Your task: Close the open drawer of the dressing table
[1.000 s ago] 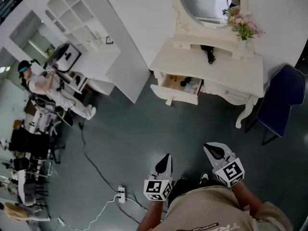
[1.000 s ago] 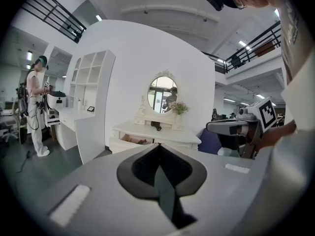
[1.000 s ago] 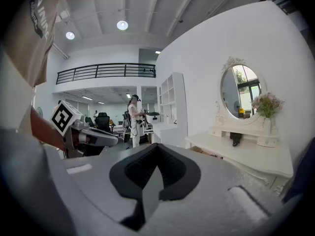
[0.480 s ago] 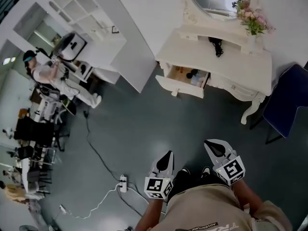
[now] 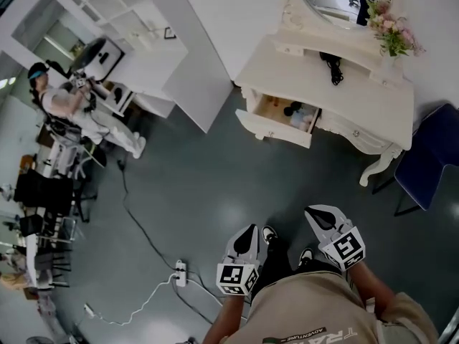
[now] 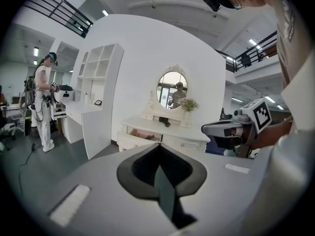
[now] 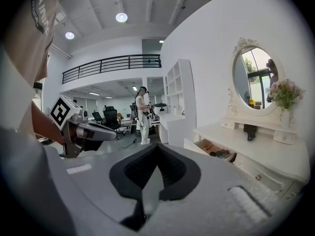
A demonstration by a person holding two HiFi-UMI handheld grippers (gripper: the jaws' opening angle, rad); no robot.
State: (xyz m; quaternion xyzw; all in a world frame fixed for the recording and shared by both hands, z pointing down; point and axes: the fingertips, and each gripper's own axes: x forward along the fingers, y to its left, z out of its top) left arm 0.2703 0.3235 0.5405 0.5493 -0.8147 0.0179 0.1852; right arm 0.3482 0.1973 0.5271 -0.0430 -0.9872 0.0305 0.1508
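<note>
Drawer check: the white wooden drawer [image 5: 276, 129] of the cream, carved dressing table [image 5: 301, 63] stands pulled out, its front panel well clear of the table's face. It sits under the end of the tabletop nearest the white open-shelf unit [image 5: 136, 13]. I see small items inside it, one pale blue and one dark, too small to identify.

On the tabletop I note a black corded object [image 5: 332, 64] near the back and a vase of pink flowers [image 5: 394, 34] at the far end, below the oval mirror [image 5: 337, 2]. A dark blue chair [image 5: 430, 163] stands just beside that end.

The left claw [image 5: 249, 233] is closed: in the left gripper view its two dark pads meet along one line. The right claw [image 5: 318, 216] reads the same in its own view, pads pressed together. Both are held low in front of the torso, side by side, above the grey floor [image 5: 201, 192] and well apart from the dressing table.

A white power strip [image 5: 179, 272] with its cable lies on the floor near the left claw. A person in white clothing [image 5: 79, 113] stands by the far desk.
</note>
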